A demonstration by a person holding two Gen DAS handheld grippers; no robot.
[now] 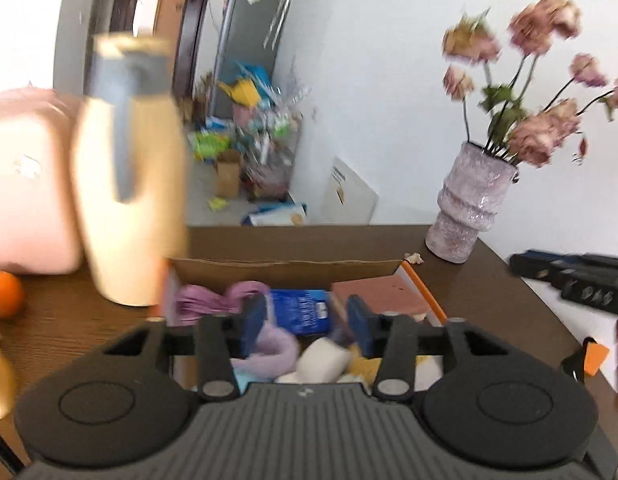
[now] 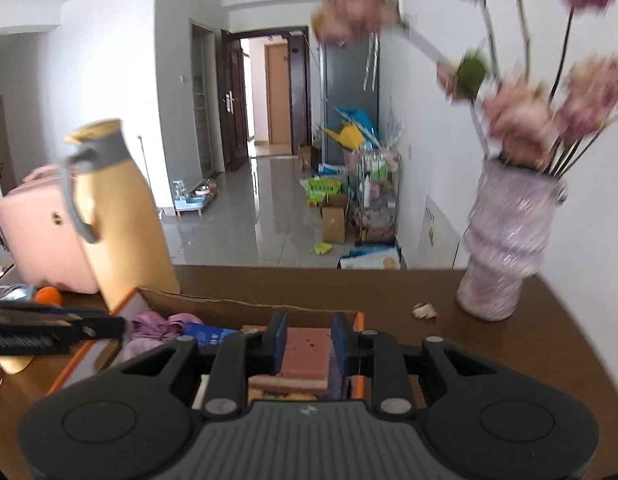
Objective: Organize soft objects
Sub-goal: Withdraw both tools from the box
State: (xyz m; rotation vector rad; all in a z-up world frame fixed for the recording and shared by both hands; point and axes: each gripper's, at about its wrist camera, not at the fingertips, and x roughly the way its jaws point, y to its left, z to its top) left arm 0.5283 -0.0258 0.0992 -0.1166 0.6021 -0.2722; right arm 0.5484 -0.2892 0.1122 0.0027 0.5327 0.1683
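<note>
Right wrist: flat pink sponge (image 2: 305,354), cardboard box (image 2: 237,306).

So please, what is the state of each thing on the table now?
Cardboard box: open, holding soft things.
Pink sponge: in the box, between the right gripper fingers.
Left gripper: open, empty.
Jug: upright, lid on.
Vase: upright, holding flowers.

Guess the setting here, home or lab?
Likely a lived-in home: a brown table holding a vase of flowers and a thermos jug, with a hallway, door and floor clutter beyond.
</note>
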